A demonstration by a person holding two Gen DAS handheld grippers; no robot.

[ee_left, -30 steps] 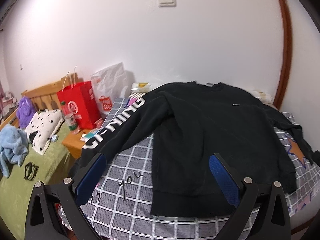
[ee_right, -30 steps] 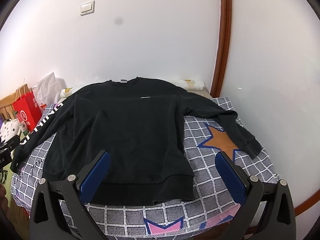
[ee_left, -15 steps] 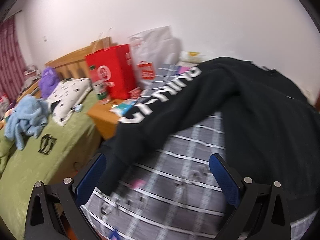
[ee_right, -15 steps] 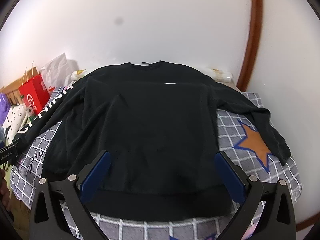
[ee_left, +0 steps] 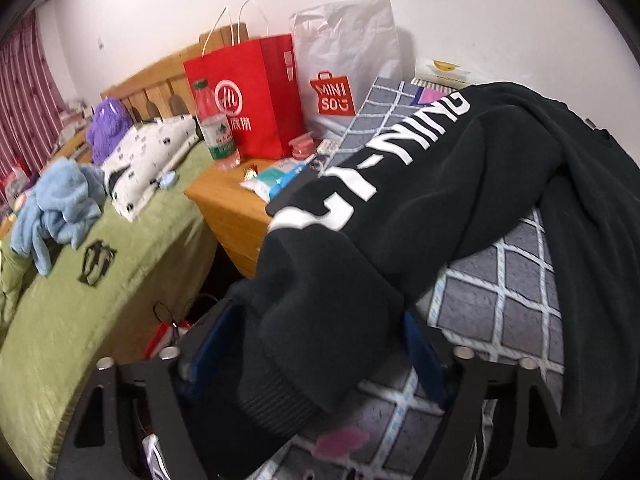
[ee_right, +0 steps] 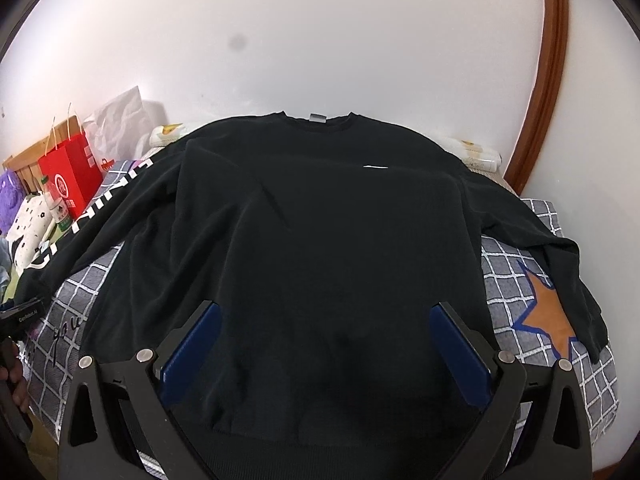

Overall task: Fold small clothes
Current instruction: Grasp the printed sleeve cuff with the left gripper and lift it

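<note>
sweatshirt [ee_right: 328, 248]: lay flat, front up, on checked bed cover [ee_right: 516, 280] | left tongs [ee_left: 316, 344]: spread wide around lettered sleeve cuff [ee_left: 288, 384] at bed's edge, whether pads pressed it unclear | right tongs [ee_right: 326, 344]: open, hovered over hem, holding nothing | bedside desk [ee_left: 228, 204]: bottle [ee_left: 214, 128], red bag [ee_left: 256, 92]

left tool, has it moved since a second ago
Yes. The left tool has swung left and closed in on the lettered sleeve; the red bag now sits far larger, and the cuff lies between its fingers.
</note>
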